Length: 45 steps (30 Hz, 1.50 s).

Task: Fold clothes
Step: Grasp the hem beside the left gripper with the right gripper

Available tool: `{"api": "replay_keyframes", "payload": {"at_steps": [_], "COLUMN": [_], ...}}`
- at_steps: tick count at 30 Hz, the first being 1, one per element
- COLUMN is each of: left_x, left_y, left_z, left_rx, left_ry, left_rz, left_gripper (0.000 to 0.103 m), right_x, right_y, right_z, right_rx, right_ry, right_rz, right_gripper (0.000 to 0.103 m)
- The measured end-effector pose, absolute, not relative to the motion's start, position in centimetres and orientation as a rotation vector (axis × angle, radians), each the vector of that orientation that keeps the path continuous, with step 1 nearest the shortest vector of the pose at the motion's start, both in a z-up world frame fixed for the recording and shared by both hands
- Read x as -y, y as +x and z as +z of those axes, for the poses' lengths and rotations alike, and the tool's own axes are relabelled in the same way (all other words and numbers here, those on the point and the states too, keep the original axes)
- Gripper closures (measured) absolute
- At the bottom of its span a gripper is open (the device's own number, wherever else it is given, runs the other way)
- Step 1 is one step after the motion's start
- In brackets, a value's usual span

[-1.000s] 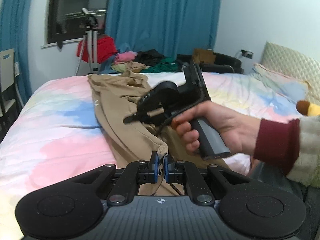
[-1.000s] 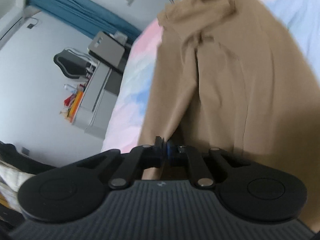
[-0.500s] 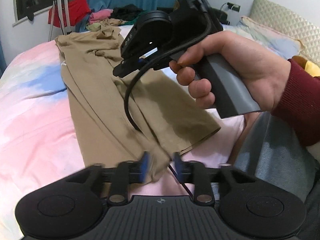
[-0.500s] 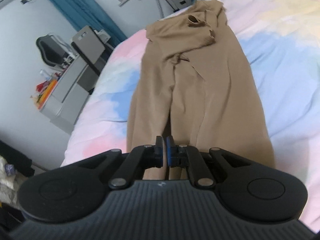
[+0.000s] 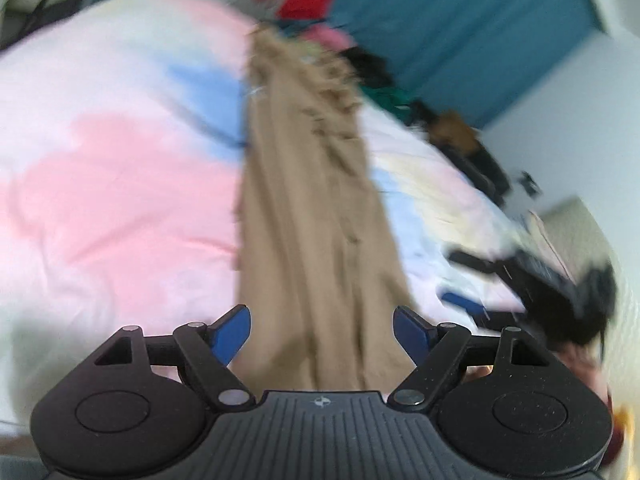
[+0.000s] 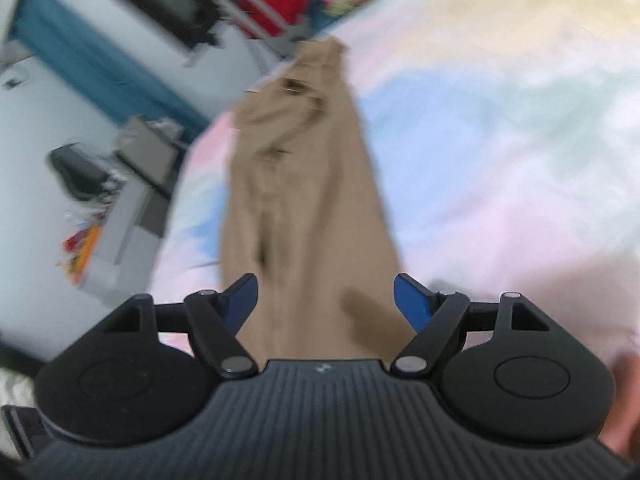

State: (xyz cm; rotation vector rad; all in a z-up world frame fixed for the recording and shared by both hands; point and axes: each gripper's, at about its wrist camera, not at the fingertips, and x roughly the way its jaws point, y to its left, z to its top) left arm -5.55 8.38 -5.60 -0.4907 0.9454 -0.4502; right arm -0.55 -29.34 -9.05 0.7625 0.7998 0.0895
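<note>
The tan garment [image 5: 316, 216] lies as a long narrow strip on the bed [image 5: 104, 184], running straight ahead from between both spread, empty grippers, left gripper [image 5: 322, 334] and right gripper [image 6: 325, 300], so crosswise folds apparently remain.

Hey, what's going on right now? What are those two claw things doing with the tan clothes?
Left gripper open, holding nothing. Right gripper open too. Tan trousers lie stretched out on the bed, let go. Nothing in the way; picture blurred.
</note>
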Motion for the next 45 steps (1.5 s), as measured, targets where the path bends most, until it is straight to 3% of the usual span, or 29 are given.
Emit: {"api": "replay_keyframes", "payload": {"at_steps": [8, 16, 20, 24, 26, 28, 32, 34, 37, 39, 43, 45], "left_x": [-9.2, -8.4, -8.0, -8.0, -7.9, -8.0, -8.1, -7.8, -7.7, -7.9, -8.4, -9.0], "left_y": [-3.5, -3.0, -3.2, -3.8, -4.0, -3.9, -3.6, -3.5, -3.5, -3.6, -4.0, -4.4], "left_z": [-8.9, -10.9, -11.1, -11.1, -11.1, -11.4, -11.8, -11.7, -11.7, -11.8, -11.6, -11.3], "left_rx": [-1.074, -1.171, -1.185, -1.197, -1.200, -1.209, -1.226, -1.220, -1.208, -1.198, -1.157, -1.115], "left_ry": [-0.617, -0.672, -0.632, -0.628, -0.621, -0.628, -0.649, -0.638, -0.635, -0.657, -0.688, -0.705], "left_rz": [-0.423, -0.543, -0.550, -0.559, -0.553, -0.539, -0.542, -0.562, -0.564, -0.558, -0.547, -0.542], "left_gripper": [0.023, 0.039, 0.053, 0.069, 0.069, 0.069, 0.058, 0.058, 0.070, 0.089, 0.093, 0.095], "right_x": [28.5, 27.4, 26.0, 25.3, 25.5, 25.5, 25.2, 25.0, 24.3, 24.3, 24.5, 24.5], "right_y": [0.8, 0.0, -1.6, -3.2, -3.6, -3.9, -4.3, -4.8, -5.7, -6.0, -5.7, -5.6], "right_z": [-12.5, -14.0, -13.7, -12.9, -12.7, -12.5, -12.2, -11.8, -11.2, -11.5, -11.7, -11.6], "right_rx": [-0.917, -1.009, -1.048, -1.032, -1.032, -1.034, -1.035, -1.017, -0.981, -0.981, -0.958, -0.943], "right_ry": [0.829, 0.935, 0.926, 0.885, 0.882, 0.865, 0.828, 0.807, 0.770, 0.798, 0.814, 0.818], "right_rz": [0.044, 0.100, 0.127, 0.099, 0.075, 0.077, 0.094, 0.091, 0.103, 0.093, 0.040, 0.039], "right_gripper": [0.027, 0.027, 0.029, 0.039, 0.053, 0.053, 0.053, 0.060, 0.060, 0.061, 0.089, 0.091]}}
